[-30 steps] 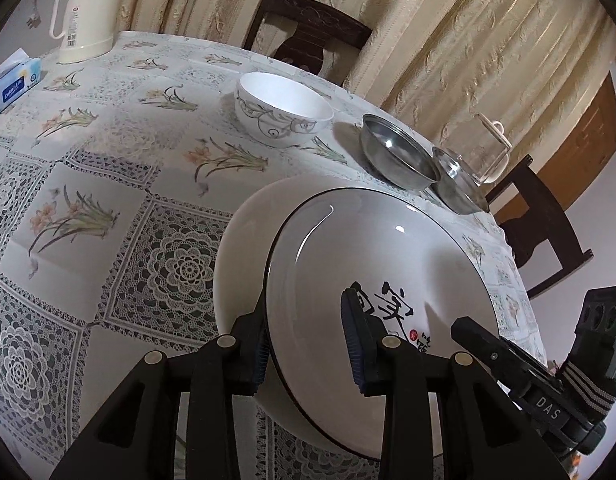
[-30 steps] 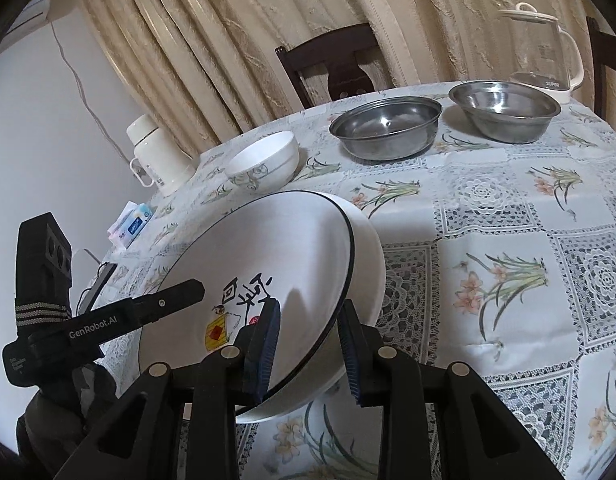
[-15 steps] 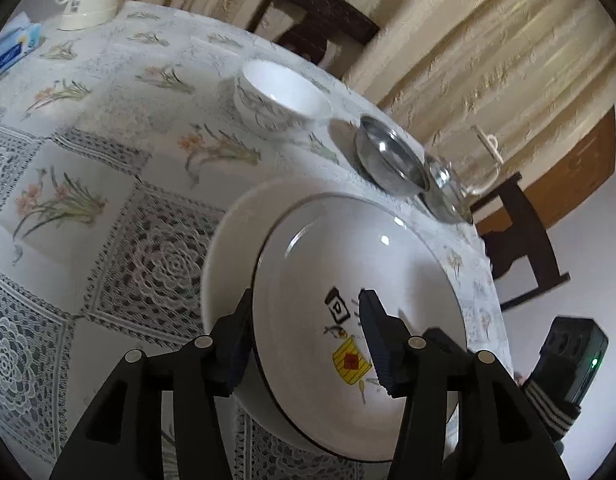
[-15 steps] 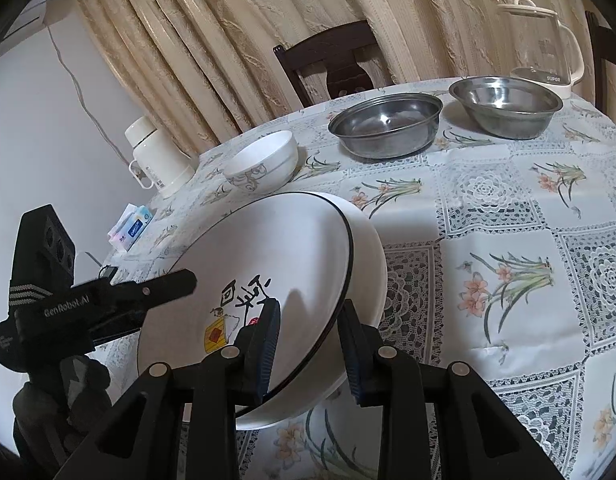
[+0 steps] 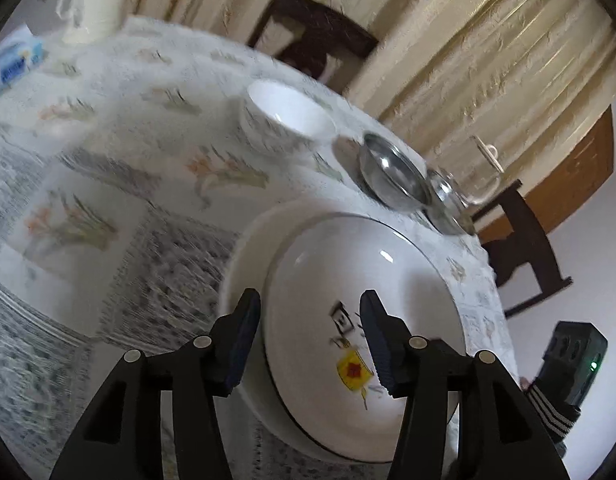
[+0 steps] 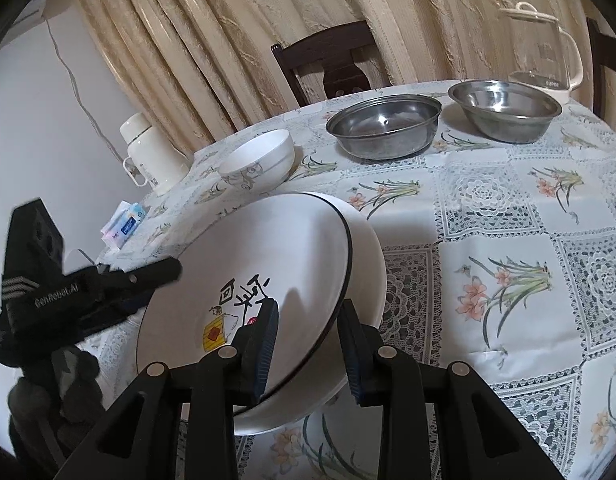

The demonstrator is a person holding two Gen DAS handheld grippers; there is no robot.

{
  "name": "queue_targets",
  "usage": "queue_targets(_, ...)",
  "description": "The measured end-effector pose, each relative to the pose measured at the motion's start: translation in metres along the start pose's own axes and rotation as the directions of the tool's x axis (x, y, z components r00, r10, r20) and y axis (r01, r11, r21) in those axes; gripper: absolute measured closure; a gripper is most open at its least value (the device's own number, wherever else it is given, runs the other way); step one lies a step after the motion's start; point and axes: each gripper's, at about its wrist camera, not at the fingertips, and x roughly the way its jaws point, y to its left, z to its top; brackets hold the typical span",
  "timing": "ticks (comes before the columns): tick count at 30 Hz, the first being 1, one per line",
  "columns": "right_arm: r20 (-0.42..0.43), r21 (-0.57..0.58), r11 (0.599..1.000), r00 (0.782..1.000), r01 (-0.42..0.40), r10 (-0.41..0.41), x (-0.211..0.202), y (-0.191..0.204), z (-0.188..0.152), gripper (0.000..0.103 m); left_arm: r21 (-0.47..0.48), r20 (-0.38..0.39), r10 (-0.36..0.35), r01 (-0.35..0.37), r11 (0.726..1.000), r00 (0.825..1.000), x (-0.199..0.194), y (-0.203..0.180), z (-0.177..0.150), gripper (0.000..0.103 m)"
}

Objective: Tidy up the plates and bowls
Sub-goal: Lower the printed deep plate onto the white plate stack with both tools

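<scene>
Plates: painted plate [image 6: 268, 264] stacked on plain plate [image 6: 370, 248], near table [image 6: 508, 240] edge.
Left gripper [image 5: 310, 336]: jaws opening, rim loose between.
Right gripper [image 6: 308, 340]: clamped on both rims.
Advice: release only once the stack sits flat.

Floral lace-patterned cloth [image 6: 508, 216] over the worktop. White thermos jug [image 6: 154, 156] at the far left edge, tissue pack [image 6: 124, 226] just in front of it. Glass kettle [image 6: 544, 48] at the far right edge. Dark wooden chair [image 6: 328, 64] behind, against beige curtains [image 6: 228, 40].
</scene>
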Motion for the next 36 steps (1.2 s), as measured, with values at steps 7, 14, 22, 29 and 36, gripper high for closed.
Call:
queue_targets(7, 0.002, -0.003, 1.0, 1.0, 0.02, -0.02, 0.0, 0.0, 0.0, 0.071, -0.015, 0.023, 0.022, -0.022, 1.0, 0.999, -0.006, 0.012, 0.006, 0.042)
queue_targets(14, 0.044, -0.015, 0.998, 0.997, 0.065, -0.064, -0.01, 0.003, 0.001, 0.062, -0.017, -0.015, 0.02, -0.021, 1.0, 1.0, 0.005, 0.016, 0.002, 0.042)
queue_targets(22, 0.057, 0.004, 0.997, 0.995, 0.077, -0.077, -0.013, -0.002, 0.002, 0.057, -0.029, -0.022, 0.031, -0.031, 0.999, 0.999, 0.008, 0.021, 0.0, 0.042)
queue_targets(29, 0.045, 0.016, 0.997, 0.996, 0.081, -0.082, -0.009, -0.005, 0.0, 0.057, -0.033, -0.032, 0.035, -0.036, 0.999, 0.999, 0.012, 0.024, 0.0, 0.042)
queue_targets(36, 0.012, 0.058, 0.996, 0.998, 0.068, -0.069, -0.004, -0.014, -0.005, 0.057, -0.038, -0.051, 0.039, -0.041, 0.998, 0.998, 0.016, 0.026, -0.003, 0.042)
